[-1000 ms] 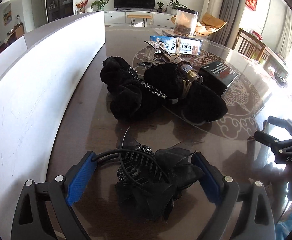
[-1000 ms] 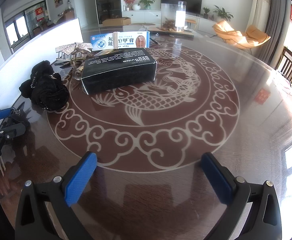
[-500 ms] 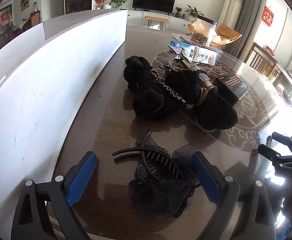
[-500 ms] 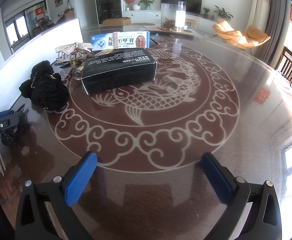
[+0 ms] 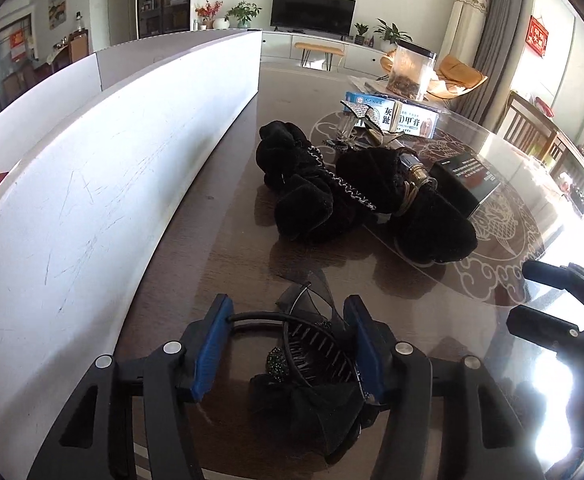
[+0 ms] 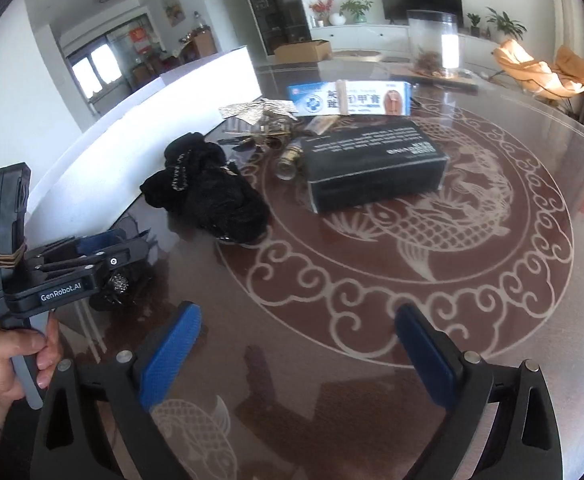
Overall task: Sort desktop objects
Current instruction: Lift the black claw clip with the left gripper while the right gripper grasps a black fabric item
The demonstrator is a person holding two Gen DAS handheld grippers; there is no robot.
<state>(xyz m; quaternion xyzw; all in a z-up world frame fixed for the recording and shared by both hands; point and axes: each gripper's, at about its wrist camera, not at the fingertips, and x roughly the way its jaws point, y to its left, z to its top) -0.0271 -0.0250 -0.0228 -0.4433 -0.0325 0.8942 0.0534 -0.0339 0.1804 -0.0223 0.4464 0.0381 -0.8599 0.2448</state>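
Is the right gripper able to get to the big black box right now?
Probably yes. The right gripper is open with nothing between its fingers, and only bare table lies between it and the black box. The velvet scrunchies sit off to the left.

A black hair claw with a gauzy bow and beaded studs point(image 5: 308, 364) lay near the table's front-left edge, pinched between 2 blue pads. Farther in, beside the white board along the left edge, a heap of black velvet scrunchies with a silver chain point(image 5: 356, 196) sat. A black box point(image 6: 374, 162) lay flat toward the table's centre, a blue-and-white carton point(image 6: 350, 98) standing behind it.
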